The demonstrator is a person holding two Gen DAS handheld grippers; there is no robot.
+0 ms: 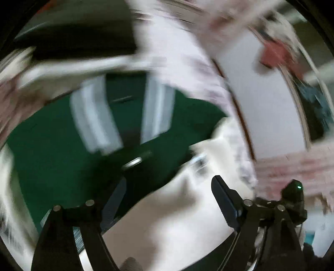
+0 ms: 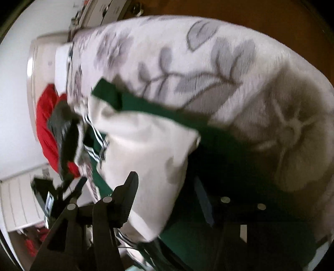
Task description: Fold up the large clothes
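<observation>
From my right wrist feed I see a white blanket (image 2: 208, 68) printed with grey leaves and flowers, spread across most of the frame. At the left edge a red cloth (image 2: 44, 116) lies bunched against a white wall (image 2: 14, 83) — part of it is covered by something dark I cannot identify. Along the top runs a brown wooden surface (image 2: 240, 10). My left wrist feed is badly blurred; there I make out only a red patch (image 1: 275, 54) — nothing sharper.
</observation>
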